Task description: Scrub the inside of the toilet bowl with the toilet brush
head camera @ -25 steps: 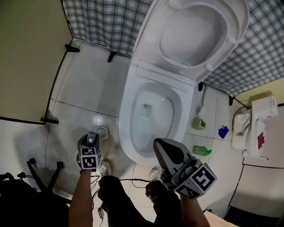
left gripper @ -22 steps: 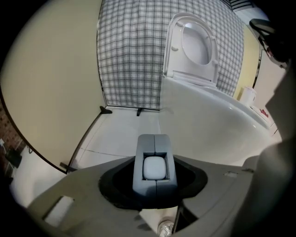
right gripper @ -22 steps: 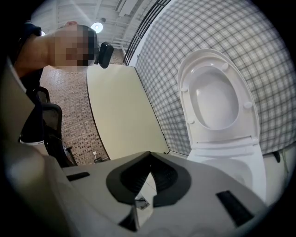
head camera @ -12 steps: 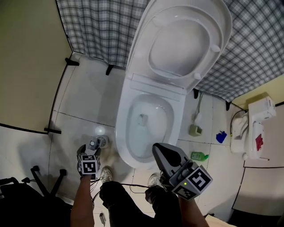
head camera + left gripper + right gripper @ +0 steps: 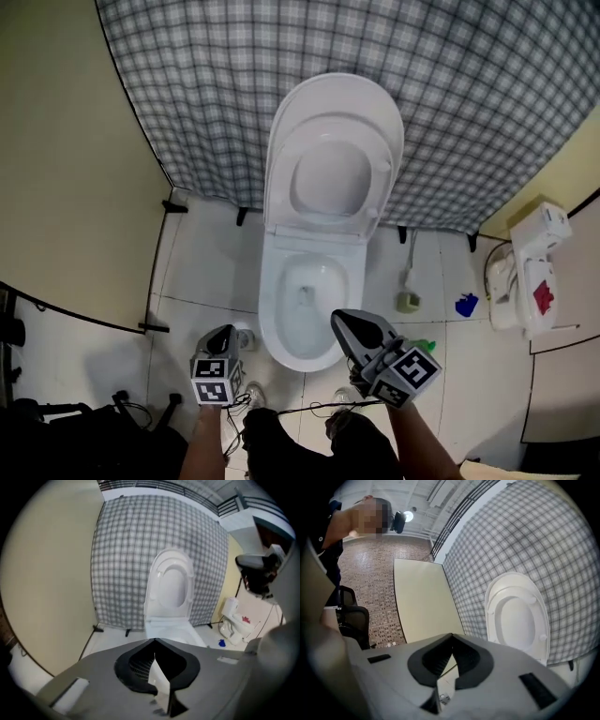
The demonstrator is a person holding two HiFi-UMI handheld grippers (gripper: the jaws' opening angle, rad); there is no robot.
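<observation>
Head view: toilet bowl (image 5: 270, 314) at centre, lid (image 5: 333, 141) raised. Toilet brush (image 5: 408, 298) upright on floor, right of bowl, apart from both grippers. Left gripper (image 5: 223, 330) lower left, jaws just closed, tips together, nothing between. Right gripper (image 5: 339, 319) lower centre, jaws together, empty.

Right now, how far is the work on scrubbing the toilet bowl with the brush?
Done: the lid is up, so the bowl is open. In hand: nothing; the left gripper and the right gripper are shut and empty. Left: the brush stands in its holder on the floor beside the bowl, so picking it up and scrubbing remain.
</observation>
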